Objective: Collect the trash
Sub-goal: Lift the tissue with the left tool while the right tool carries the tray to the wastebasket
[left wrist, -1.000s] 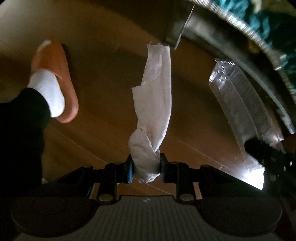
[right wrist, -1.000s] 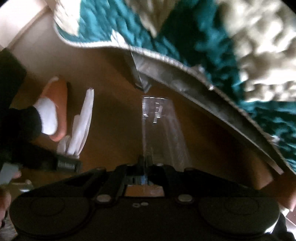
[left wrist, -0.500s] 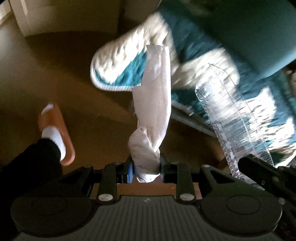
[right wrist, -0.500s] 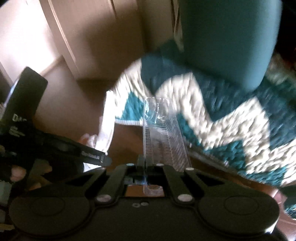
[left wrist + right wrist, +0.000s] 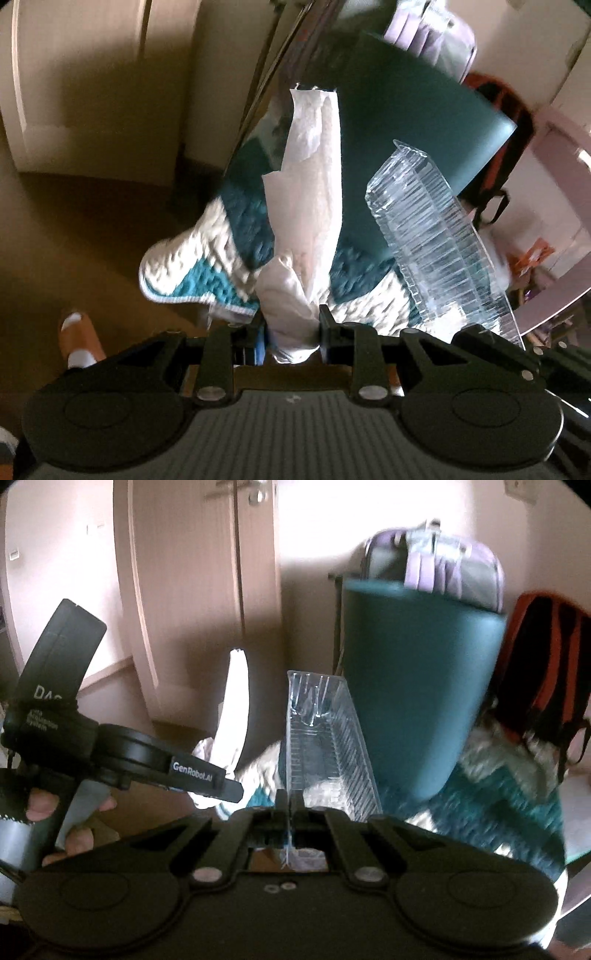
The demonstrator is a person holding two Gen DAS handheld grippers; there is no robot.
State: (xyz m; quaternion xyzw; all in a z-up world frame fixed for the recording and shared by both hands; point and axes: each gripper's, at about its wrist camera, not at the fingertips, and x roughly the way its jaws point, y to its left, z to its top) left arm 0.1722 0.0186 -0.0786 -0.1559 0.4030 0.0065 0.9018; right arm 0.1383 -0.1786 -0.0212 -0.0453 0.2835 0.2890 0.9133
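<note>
My left gripper (image 5: 292,328) is shut on a crumpled white tissue (image 5: 308,206) that stands up from between its pads. My right gripper (image 5: 289,805) is shut on the thin wall of a clear ribbed plastic tray (image 5: 325,746), which juts away from me. That plastic tray (image 5: 439,240) also shows at the right of the left wrist view. The right wrist view has the left gripper (image 5: 221,786) at its left, held in a person's hand, with the tissue (image 5: 232,716) rising from it. Both pieces are held well above the floor.
A teal chair (image 5: 417,686) carries a teal-and-white knitted blanket (image 5: 207,258). A lilac bag (image 5: 436,561) and an orange-black backpack (image 5: 546,664) rest behind it. Pale doors (image 5: 192,590) stand at the left. A foot in an orange slipper (image 5: 77,339) is on the brown floor.
Both grippers have risen from near the floor and tilted up, still holding the tissue and the tray. The chair, bags and doors have come into view; the slipper has dropped low.
</note>
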